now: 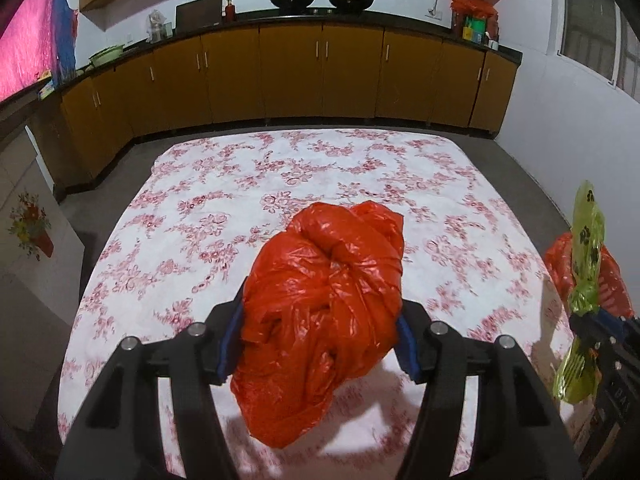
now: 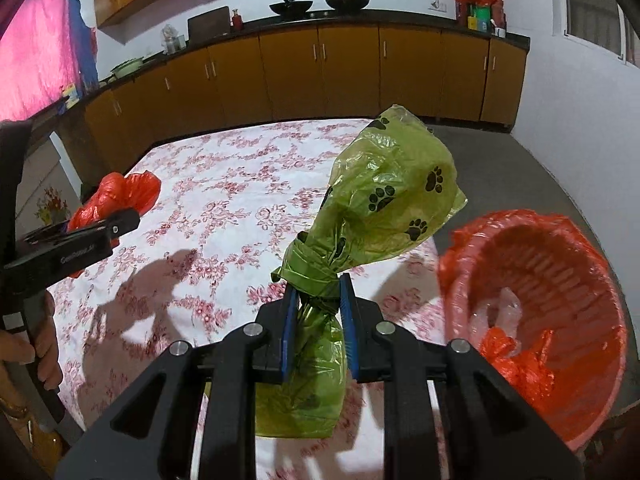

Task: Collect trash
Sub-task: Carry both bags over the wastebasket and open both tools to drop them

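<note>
We take the table under its white cloth printed with red flowers point(image 1: 304, 168) as our landmark. Above its near half, the left gripper point(image 1: 320, 340) holds a crumpled, knotted red plastic bag point(image 1: 324, 300), its blue-padded fingers point(image 1: 230, 340) clamped on the bag's two sides, standing fairly wide around the bulk. Near the table's right edge, the right gripper point(image 2: 318, 316) has its fingers almost together, pinching the twisted neck of a translucent green plastic bag printed with black paw marks point(image 2: 392, 196). The bag's puffed body stands above the pads and its tail hangs below them.

Only the right wrist view shows us the round red slatted waste basket lined with red plastic point(image 2: 560, 248), just beside the table's right edge, with crumpled red plastic point(image 2: 516, 356) and something pale inside. It also shows a hand point(image 2: 42, 352) on the left gripper's handle at the table's left side. The left wrist view gives the red bag whole; in the other view it is half hidden behind the gripper's body.

In the left wrist view the basket is only a red sliver behind the green bag, and the right gripper is cut off by the frame edge. We cannot make out what either bag contains, nor the pale item in the basket. Beyond the table's far edge runs a row of brown cabinets point(image 1: 288, 76).
</note>
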`<state>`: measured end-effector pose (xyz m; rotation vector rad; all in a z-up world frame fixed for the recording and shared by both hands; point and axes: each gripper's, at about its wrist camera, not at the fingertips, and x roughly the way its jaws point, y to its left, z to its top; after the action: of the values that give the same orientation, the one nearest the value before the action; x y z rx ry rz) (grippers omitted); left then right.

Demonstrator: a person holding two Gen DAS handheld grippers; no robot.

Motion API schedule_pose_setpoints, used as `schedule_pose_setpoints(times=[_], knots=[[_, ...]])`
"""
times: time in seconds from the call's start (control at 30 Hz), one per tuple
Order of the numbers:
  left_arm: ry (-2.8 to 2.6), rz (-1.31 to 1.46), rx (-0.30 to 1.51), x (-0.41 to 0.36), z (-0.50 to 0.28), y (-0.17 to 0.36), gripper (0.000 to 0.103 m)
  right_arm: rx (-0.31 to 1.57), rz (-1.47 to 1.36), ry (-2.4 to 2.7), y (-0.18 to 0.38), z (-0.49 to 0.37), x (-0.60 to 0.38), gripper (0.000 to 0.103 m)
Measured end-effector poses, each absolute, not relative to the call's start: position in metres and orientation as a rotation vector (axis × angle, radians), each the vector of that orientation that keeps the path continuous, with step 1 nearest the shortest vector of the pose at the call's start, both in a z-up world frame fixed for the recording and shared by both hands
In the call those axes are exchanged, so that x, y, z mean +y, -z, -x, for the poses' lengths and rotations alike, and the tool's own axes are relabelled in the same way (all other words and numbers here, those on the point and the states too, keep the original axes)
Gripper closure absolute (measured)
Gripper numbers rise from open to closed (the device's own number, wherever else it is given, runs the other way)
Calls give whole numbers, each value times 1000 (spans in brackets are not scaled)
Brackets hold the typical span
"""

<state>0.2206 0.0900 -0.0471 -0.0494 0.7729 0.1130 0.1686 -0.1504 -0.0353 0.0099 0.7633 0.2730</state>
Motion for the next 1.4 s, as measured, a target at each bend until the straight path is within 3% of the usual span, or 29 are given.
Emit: schedule_pose_setpoints(times=[1.4], knots=[[181, -75, 742, -75, -193, 29, 42, 733, -72, -42, 29, -118, -282, 82]])
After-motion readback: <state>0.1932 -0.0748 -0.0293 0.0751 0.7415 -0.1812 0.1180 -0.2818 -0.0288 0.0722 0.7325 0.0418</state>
